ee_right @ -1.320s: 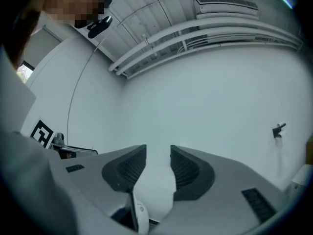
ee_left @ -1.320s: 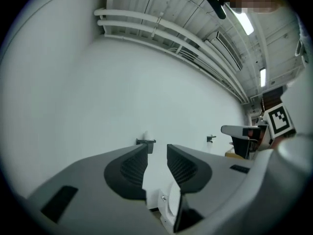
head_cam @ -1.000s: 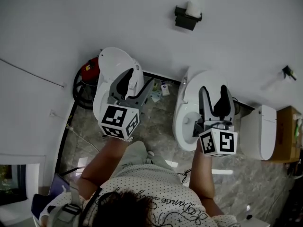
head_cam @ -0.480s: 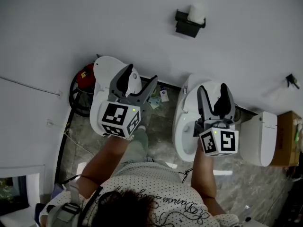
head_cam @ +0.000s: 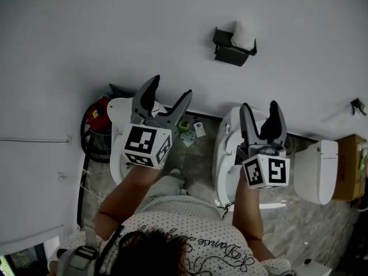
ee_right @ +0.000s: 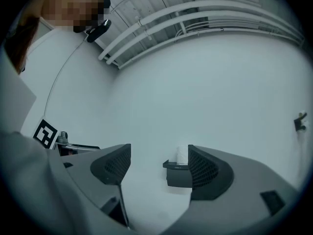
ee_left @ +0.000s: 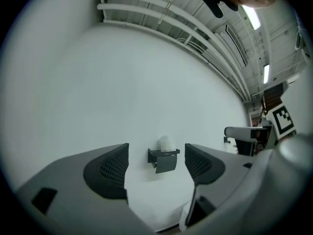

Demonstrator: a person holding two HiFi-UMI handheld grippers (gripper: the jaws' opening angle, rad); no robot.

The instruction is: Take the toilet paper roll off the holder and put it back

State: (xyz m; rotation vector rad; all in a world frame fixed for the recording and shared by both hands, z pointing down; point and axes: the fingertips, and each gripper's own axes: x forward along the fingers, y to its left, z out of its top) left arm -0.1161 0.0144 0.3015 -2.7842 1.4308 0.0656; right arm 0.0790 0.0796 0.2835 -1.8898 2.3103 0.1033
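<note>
A white toilet paper roll (head_cam: 243,35) stands upright on top of a black wall-mounted holder (head_cam: 231,50), high on the white wall. The roll (ee_left: 167,143) and holder (ee_left: 164,159) show far off between the jaws in the left gripper view. In the right gripper view the roll (ee_right: 182,155) and holder (ee_right: 178,174) sit partly behind the right jaw. My left gripper (head_cam: 168,99) and right gripper (head_cam: 260,114) are both raised toward the wall, well short of the holder. Both sets of jaws are opening with nothing between them.
Two white toilets (head_cam: 121,148) (head_cam: 227,154) stand along the wall below the grippers, a third white fixture (head_cam: 315,171) at right. A red vacuum (head_cam: 96,117) sits at left, a cardboard box (head_cam: 348,165) at far right. A small black hook (head_cam: 357,104) is on the wall.
Both grippers have lifted up toward the wall and their jaws have spread wider. The view has tilted so the holder sits lower and more to the right.
</note>
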